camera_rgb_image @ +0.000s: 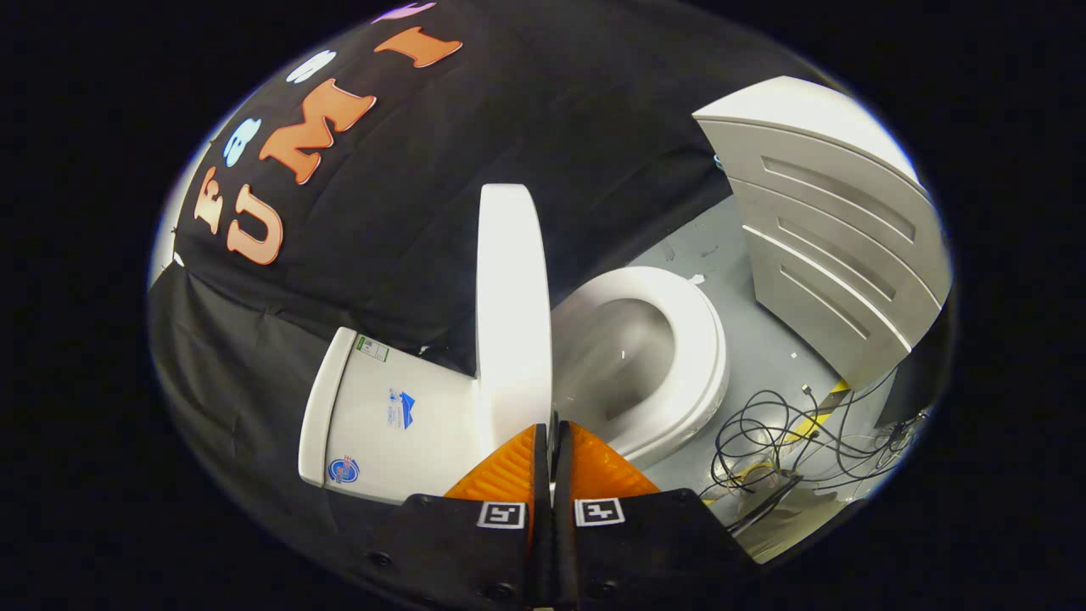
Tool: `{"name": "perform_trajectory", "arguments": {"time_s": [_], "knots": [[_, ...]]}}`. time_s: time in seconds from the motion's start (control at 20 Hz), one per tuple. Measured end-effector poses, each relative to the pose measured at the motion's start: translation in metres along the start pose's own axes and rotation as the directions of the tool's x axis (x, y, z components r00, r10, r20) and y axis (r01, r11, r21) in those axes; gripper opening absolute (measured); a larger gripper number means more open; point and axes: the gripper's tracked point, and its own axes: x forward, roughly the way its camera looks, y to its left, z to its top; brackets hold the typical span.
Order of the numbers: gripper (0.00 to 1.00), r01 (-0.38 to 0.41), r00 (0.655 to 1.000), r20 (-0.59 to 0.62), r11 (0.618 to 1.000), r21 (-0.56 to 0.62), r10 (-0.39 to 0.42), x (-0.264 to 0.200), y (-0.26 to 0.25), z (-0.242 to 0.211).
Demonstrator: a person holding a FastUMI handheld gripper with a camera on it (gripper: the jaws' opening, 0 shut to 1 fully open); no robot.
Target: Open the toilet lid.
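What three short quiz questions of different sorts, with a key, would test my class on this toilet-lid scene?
1. True or false: the toilet lid lies flat on the seat.
2. What stands beyond the bowl: (a) a white cabinet, (b) a bucket, (c) a chair?
3. Fill in: the gripper fingers are nearly ____ at the lid's edge.

Key
1. False; it stands raised against the tank.
2. (a), the white cabinet, with cables on the floor nearby.
3. Closed.

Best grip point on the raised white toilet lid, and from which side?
The thin free edge of the raised white toilet lid, just ahead of the gripper. Come edge-on from the front: the lid stands near upright above the white seat. The fingers look nearly closed.
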Motion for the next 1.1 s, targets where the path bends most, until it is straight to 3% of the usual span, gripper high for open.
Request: {"name": "perform_trajectory", "arguments": {"time_s": [0.5,1.1], "knots": [[0.08,0.032,0.999,0.027,0.990,-0.138,-0.029,-0.018,0.084,-0.009],[0.08,0.126,0.990,0.101,0.923,-0.365,-0.095,-0.019,0.174,-0.038]]}}
